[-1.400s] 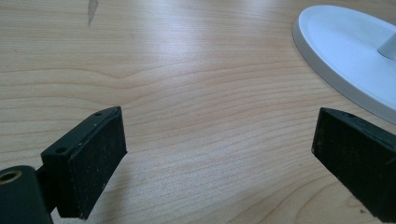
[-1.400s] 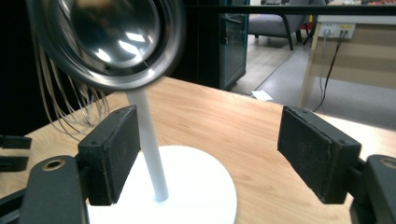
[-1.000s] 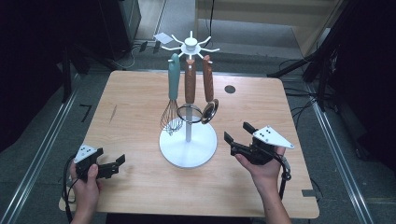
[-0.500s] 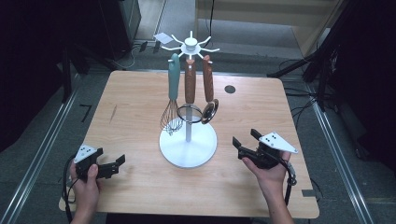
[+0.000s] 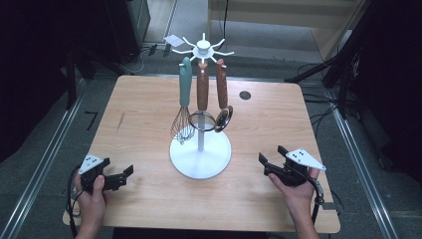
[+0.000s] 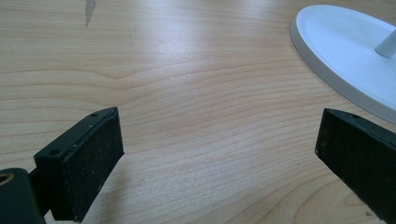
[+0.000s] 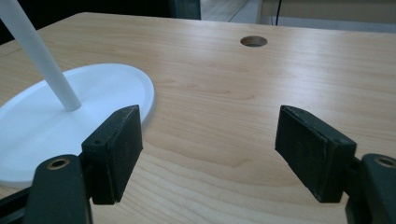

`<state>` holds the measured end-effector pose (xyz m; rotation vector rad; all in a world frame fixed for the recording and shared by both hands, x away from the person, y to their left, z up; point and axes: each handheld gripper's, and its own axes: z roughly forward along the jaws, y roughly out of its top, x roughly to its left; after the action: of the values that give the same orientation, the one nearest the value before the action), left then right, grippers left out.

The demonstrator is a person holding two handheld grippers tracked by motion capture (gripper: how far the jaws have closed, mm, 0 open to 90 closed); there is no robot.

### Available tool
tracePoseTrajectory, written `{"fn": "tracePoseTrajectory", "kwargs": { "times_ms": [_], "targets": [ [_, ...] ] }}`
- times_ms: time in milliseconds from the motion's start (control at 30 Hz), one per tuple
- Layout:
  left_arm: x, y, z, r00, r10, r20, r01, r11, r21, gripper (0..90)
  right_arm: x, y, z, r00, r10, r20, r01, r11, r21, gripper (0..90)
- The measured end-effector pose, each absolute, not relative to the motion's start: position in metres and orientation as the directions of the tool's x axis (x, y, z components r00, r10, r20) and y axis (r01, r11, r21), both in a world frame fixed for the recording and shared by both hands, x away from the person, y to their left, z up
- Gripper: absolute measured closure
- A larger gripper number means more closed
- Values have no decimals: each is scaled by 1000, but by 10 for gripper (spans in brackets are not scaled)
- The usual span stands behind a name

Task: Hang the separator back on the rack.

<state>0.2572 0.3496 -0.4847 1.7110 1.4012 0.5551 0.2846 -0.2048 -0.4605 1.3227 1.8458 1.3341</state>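
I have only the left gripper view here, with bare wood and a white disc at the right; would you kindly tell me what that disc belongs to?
Observer: It is the base of a white utensil stand with a pole and hooks on top.
Operator: Thank you; does anything hang on it?
Observer: Yes, a whisk with a teal handle and two wooden-handled utensils.
Operator: And where is the right gripper?
Observer: The right gripper sits low at the table's near right, jaws open.
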Motion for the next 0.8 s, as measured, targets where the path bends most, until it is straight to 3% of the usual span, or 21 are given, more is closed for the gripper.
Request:
{"fn": "tracePoseTrajectory", "kwargs": {
  "times_ms": [800],
  "targets": [
    [257,349,-485,279,947,-158,575,-33,817,12,271,-267,-497,-261,957,126,496,21,868,215]
  ]
}}
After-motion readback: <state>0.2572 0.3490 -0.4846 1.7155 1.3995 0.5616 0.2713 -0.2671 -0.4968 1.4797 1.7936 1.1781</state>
